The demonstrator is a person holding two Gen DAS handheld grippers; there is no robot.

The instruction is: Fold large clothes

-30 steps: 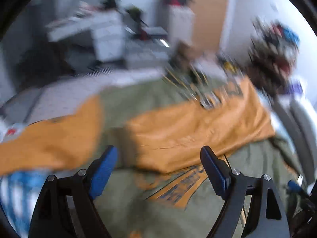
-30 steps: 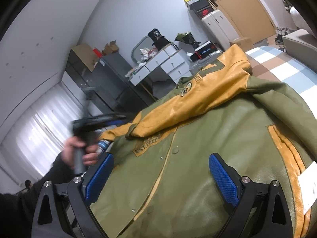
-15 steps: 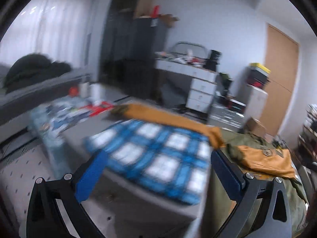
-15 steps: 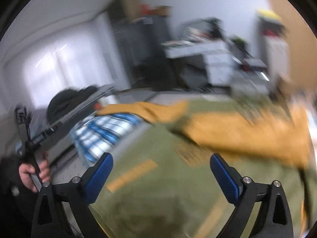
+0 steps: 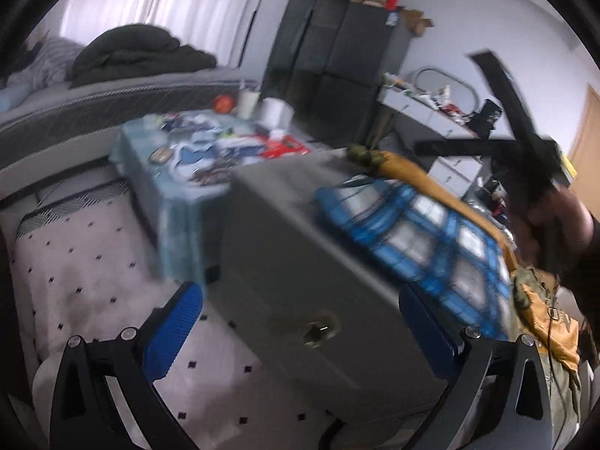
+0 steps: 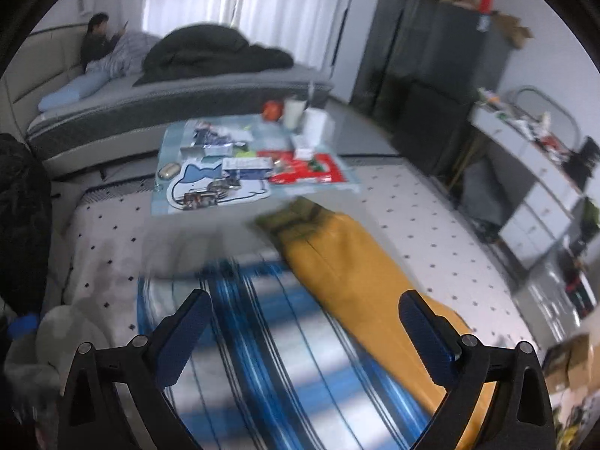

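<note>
One jacket sleeve (image 6: 348, 266), yellow with an olive cuff, lies stretched toward twelve o'clock in the right wrist view, on one blue plaid cloth (image 6: 262, 337) covering one grey table (image 5: 300, 232). Two claws show: the left gripper (image 5: 300, 333) gapes wide over the table's near corner, the right gripper (image 6: 300, 333) wide above cloth and sleeve, both empty. One low table (image 6: 195, 202) of clutter sits at twelve. Half a second ago the left view faced the table squarely; now it has swung toward nine o'clock, and the jacket has slid to the three o'clock edge.
</note>
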